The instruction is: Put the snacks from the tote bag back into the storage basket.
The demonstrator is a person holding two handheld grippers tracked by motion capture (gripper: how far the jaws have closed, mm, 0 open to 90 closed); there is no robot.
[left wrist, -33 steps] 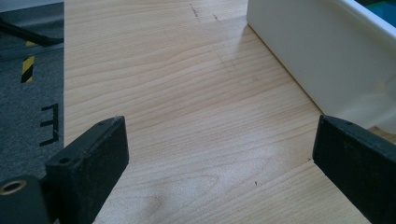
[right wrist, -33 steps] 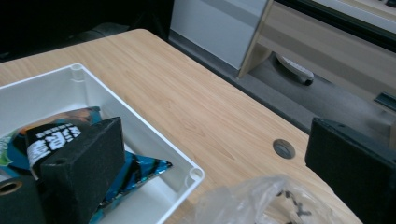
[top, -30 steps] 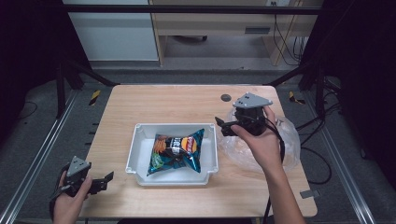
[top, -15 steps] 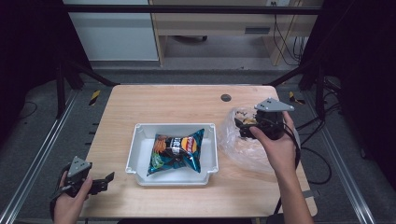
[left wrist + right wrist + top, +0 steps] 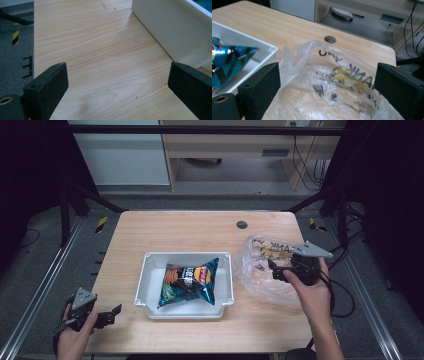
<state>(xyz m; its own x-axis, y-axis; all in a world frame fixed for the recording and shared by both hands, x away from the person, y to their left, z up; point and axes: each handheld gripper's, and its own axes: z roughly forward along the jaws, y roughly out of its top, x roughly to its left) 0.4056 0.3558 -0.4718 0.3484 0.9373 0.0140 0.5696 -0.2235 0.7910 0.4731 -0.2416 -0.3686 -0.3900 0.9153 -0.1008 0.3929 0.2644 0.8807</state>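
One white tray sits mid-surface, holding one blue chip packet lying flat inside it. One clear plastic bag with dark lettering lies on the wooden surface just right of the tray, crumpled and open. One round hole in the surface beyond the bag.

Right claw: held over the bag's right part, jaws spread wide, nothing between them; in the right gripper view the bag lies below and between the jaws, the tray corner at left.

Left claw: near the surface's front left corner, jaws apart, empty; the left gripper view shows bare wood and the tray's outer wall.

Change against one second ago: right claw was above the tray's right rim, now moved right and nearer the person, over the bag. Left claw unchanged. Packet and tray unmoved.
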